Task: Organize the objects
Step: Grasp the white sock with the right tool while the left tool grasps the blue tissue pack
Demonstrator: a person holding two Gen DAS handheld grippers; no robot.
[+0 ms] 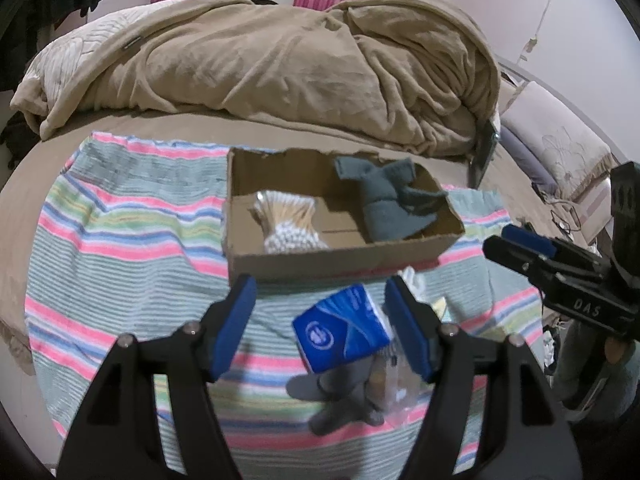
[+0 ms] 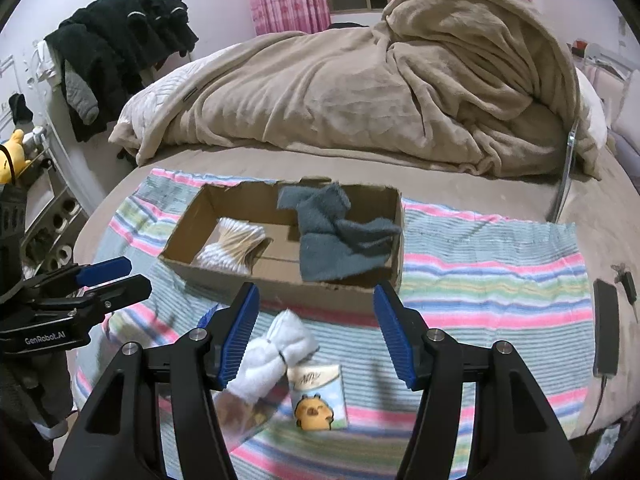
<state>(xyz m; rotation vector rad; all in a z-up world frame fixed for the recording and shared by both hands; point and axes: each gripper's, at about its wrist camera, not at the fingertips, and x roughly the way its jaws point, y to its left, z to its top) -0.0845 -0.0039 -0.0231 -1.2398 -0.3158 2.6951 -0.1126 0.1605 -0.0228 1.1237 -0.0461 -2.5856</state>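
An open cardboard box [image 1: 340, 256] [image 2: 288, 292] sits on a striped towel [image 1: 132, 232] [image 2: 488, 272] on the bed. It holds a bundle of cotton swabs [image 1: 288, 220] [image 2: 236, 244] and a grey cloth [image 1: 392, 200] [image 2: 336, 236]. My left gripper [image 1: 320, 328] is open above a blue tissue pack [image 1: 340, 328], with a grey sock [image 1: 340, 400] below it. My right gripper [image 2: 316, 332] is open above a white rolled sock [image 2: 276, 352] and a cartoon tissue pack [image 2: 320, 396]. A clear plastic packet [image 2: 244, 408] lies beside them.
A rumpled beige blanket [image 1: 280, 60] [image 2: 380, 80] fills the back of the bed. A phone with cable [image 2: 604, 328] lies at the towel's right. Dark clothes [image 2: 120, 40] hang at the left wall. A metal bed rail [image 2: 568, 168] stands at the right.
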